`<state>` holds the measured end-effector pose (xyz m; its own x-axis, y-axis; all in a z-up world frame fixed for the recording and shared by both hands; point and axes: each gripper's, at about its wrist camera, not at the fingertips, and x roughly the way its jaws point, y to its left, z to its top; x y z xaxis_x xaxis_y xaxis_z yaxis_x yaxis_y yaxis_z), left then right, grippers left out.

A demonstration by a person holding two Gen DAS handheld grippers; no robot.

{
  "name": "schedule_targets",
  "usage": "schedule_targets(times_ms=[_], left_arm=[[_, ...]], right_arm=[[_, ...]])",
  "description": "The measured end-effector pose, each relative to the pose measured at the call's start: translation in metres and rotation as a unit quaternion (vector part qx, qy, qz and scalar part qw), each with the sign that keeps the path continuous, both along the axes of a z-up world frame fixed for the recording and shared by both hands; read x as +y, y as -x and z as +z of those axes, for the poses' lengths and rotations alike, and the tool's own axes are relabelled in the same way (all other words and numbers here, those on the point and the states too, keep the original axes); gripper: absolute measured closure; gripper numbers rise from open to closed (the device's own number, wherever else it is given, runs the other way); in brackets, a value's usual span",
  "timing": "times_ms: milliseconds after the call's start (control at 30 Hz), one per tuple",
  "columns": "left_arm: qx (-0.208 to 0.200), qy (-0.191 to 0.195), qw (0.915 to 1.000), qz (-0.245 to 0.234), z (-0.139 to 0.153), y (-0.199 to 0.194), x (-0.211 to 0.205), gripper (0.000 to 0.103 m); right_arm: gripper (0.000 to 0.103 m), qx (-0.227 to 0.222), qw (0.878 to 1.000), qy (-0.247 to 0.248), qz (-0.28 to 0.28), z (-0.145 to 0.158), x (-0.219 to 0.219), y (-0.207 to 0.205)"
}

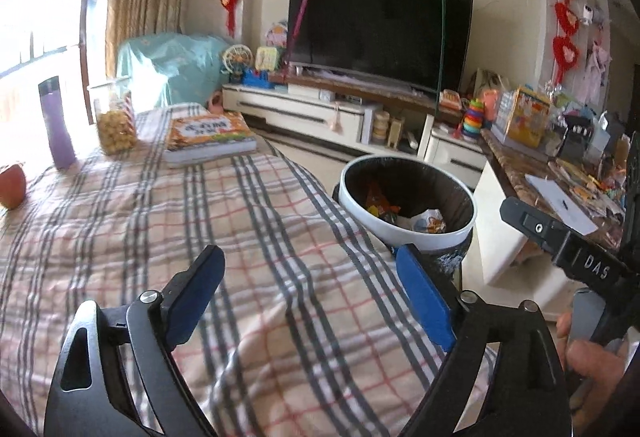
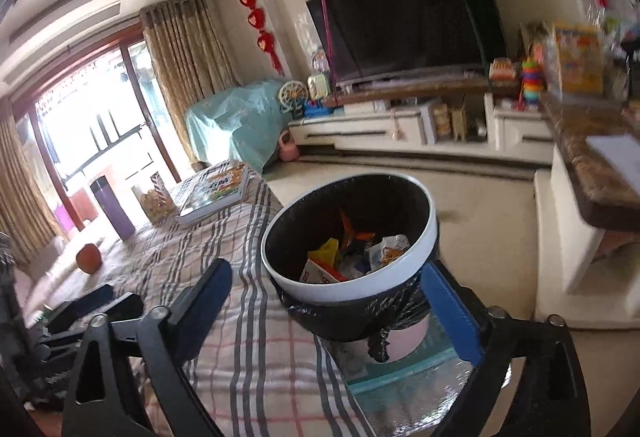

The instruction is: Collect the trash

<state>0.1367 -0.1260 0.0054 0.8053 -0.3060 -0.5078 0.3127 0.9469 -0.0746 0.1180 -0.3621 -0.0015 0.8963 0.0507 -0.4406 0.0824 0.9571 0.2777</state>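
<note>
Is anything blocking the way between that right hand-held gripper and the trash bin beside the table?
Nothing visible does. The right hand-held gripper is open and empty, and the trash bin sits just ahead of it, its top uncovered, with wrappers already inside.

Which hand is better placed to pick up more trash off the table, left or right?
Probably left. The left gripper hangs open over the plaid tablecloth, while the right gripper is open at the trash bin beside the table edge. No loose trash shows on the cloth, though.
</note>
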Motion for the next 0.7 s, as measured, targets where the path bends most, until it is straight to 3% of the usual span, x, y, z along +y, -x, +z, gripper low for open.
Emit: schedule_targets(times_ms=[133,233,500,700], left_arm=[[-0.034,0.003,0.9992,0.019,0.008,0.024,0.014,0.001],[-0.065,0.000,0.9970,0.042,0.012,0.041,0.023,0.000],[-0.077,0.002,0.9938,0.080,0.009,0.058,0.040,0.000],[-0.082,0.001,0.9923,0.093,0.003,0.063,0.048,0.000]], right_arm=[[0.001,-0.033,0.999,0.041,-0.012,0.010,0.014,0.021],[0.000,-0.057,0.996,0.068,-0.026,0.016,0.023,0.036],[0.000,-0.105,0.989,0.100,-0.042,0.018,0.036,0.064],[0.000,-0.093,0.989,0.109,-0.044,0.013,0.041,0.066]])
